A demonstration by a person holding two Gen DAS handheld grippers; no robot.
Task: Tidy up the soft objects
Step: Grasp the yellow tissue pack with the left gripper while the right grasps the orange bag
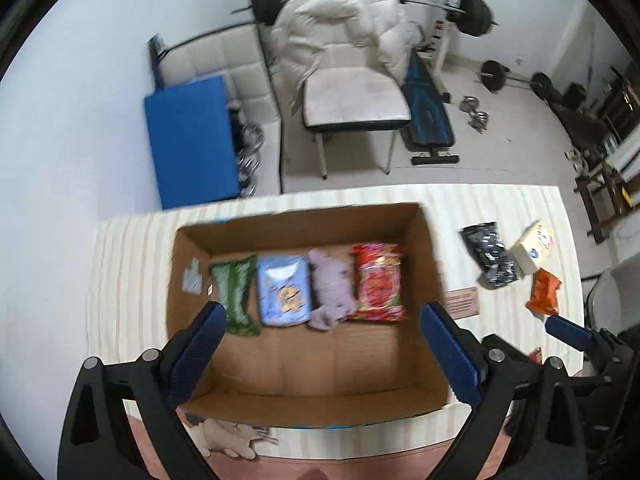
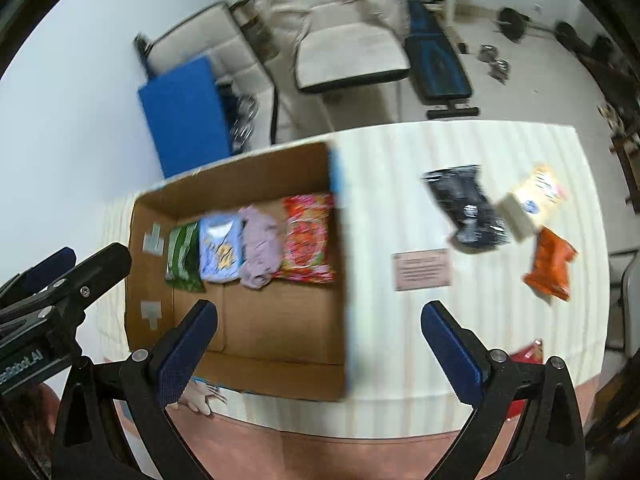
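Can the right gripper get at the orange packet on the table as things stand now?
Probably yes. The right gripper is open and holds nothing, and the orange packet lies uncovered on the striped tablecloth, outside the cardboard box. Only the cream pack beside it lies close.

Four soft packs lie side by side in the cardboard box point(image 1: 296, 380); others outside.

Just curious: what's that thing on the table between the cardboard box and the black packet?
A small pinkish printed card lies flat on the striped cloth, between the cardboard box and the black packet; the right wrist view shows it best.
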